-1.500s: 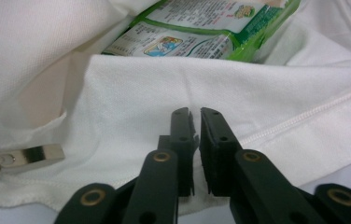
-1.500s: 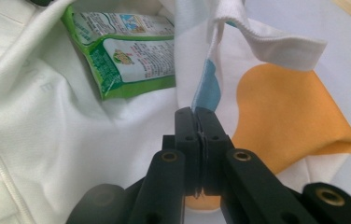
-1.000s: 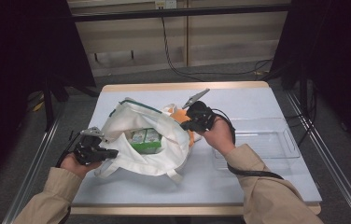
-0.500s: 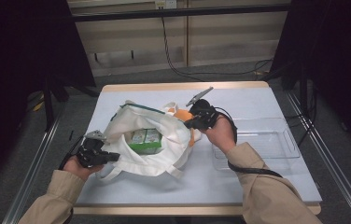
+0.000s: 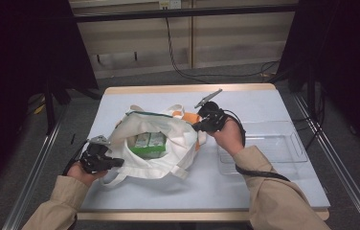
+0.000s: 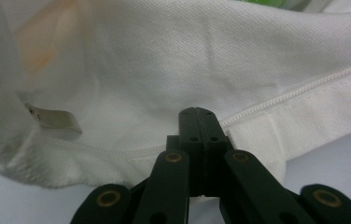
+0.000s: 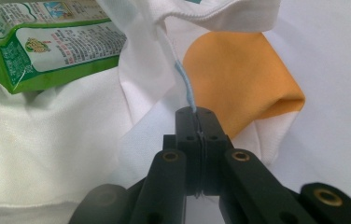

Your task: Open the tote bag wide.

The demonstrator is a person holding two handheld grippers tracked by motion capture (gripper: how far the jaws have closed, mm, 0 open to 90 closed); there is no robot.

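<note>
A white cloth tote bag (image 5: 168,153) lies open in the middle of the table, with green cartons (image 5: 147,143) inside it. My left gripper (image 5: 119,163) is shut on the bag's near-left rim; in the left gripper view its jaws (image 6: 197,116) pinch the stitched hem (image 6: 304,91). At the bag's right edge my right gripper (image 5: 197,126) is shut on the cloth. In the right gripper view its jaws (image 7: 196,114) clamp a thin fold of the bag's edge (image 7: 183,79). A green carton (image 7: 47,42) shows to the left and an orange cloth (image 7: 239,79) just behind.
A clear plastic tray (image 5: 283,143) stands on the pale blue table (image 5: 264,103) to the right of the bag, close to my right forearm. The orange cloth (image 5: 191,116) pokes out at the bag's far right. Metal rails run along both sides of the table.
The bag's mouth has spread a little wider between the two grippers and the cartons show more plainly. Both hands have stayed almost in place.
</note>
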